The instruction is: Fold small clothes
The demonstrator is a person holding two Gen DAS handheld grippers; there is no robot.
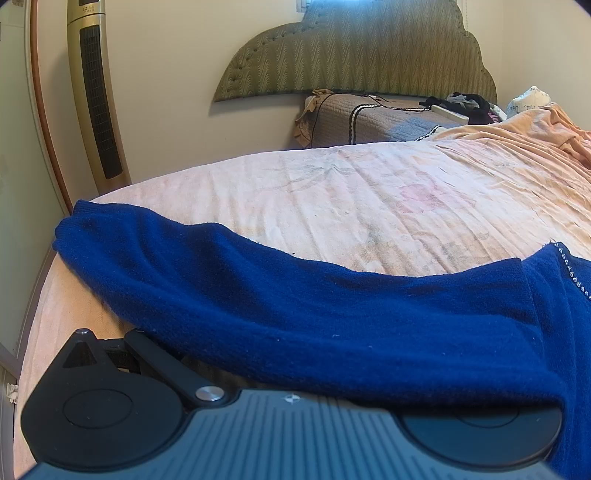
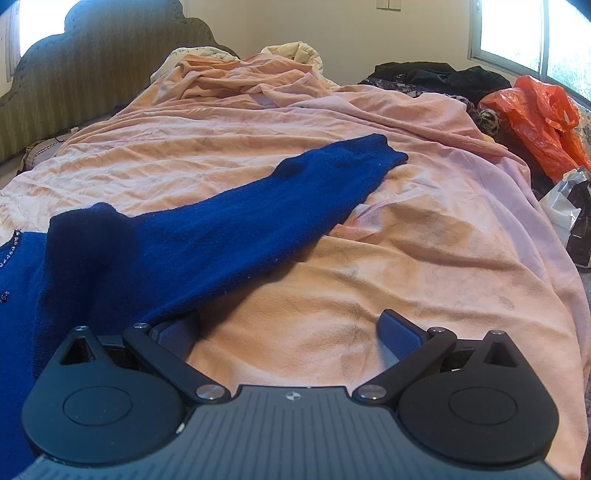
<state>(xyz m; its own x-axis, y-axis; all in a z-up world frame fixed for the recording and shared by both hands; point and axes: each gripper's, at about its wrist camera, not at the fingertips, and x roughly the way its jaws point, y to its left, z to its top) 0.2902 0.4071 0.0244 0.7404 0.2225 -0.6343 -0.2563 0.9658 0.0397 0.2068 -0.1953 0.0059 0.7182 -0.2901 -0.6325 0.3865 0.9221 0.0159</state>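
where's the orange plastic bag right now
In the right wrist view the orange plastic bag sits far right on the bed, below the window and next to dark clothes.

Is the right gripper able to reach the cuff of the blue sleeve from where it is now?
Probably yes: the right gripper is open, and only bare bedsheet lies before the cuff.

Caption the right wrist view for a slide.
Open right gripper low over the peach bedsheet, beside the blue sweater's outstretched sleeve.
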